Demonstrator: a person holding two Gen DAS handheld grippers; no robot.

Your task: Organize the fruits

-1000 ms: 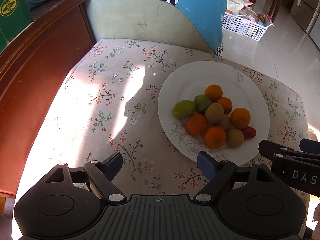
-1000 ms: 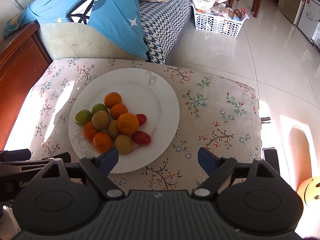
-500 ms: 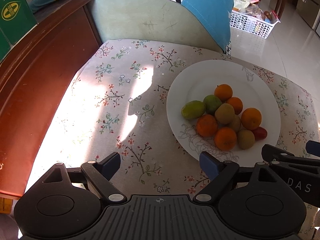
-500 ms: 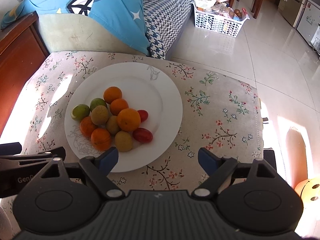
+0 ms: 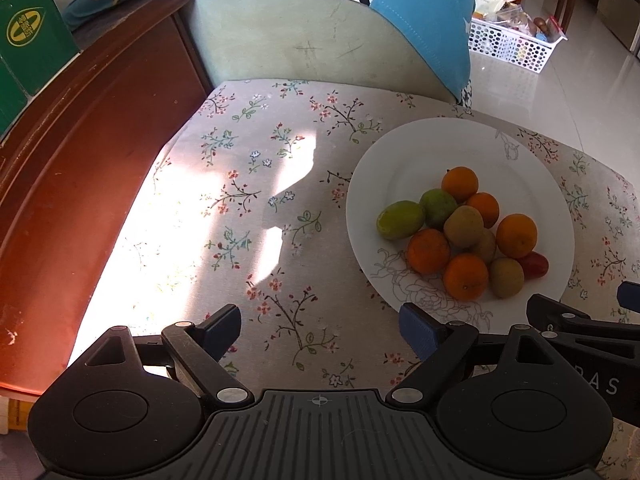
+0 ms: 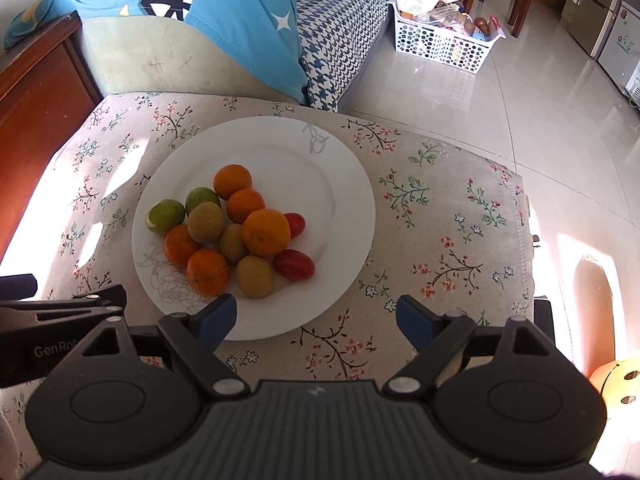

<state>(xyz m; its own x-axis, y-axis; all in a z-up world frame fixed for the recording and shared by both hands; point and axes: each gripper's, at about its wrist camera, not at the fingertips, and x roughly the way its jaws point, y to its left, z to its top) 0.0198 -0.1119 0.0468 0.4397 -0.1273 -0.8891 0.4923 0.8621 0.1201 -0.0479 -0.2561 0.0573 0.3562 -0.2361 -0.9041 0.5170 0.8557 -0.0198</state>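
On white plate [image 6: 344, 208], orange, green, red fruits [image 6: 240, 232] heaped.

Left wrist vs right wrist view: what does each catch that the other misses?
Left wrist only: green box on the wooden cabinet.

Right wrist only: houndstooth cushion and a second red fruit.

Both: white plate of fruit, floral cloth, blue pillow, white basket, and both open, empty tools: left tool, right tool.

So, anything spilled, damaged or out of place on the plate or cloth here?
Nothing stands out. The fruits sit heaped together on the white plate, none on the floral cloth. Both the left gripper and the right gripper are open and empty.
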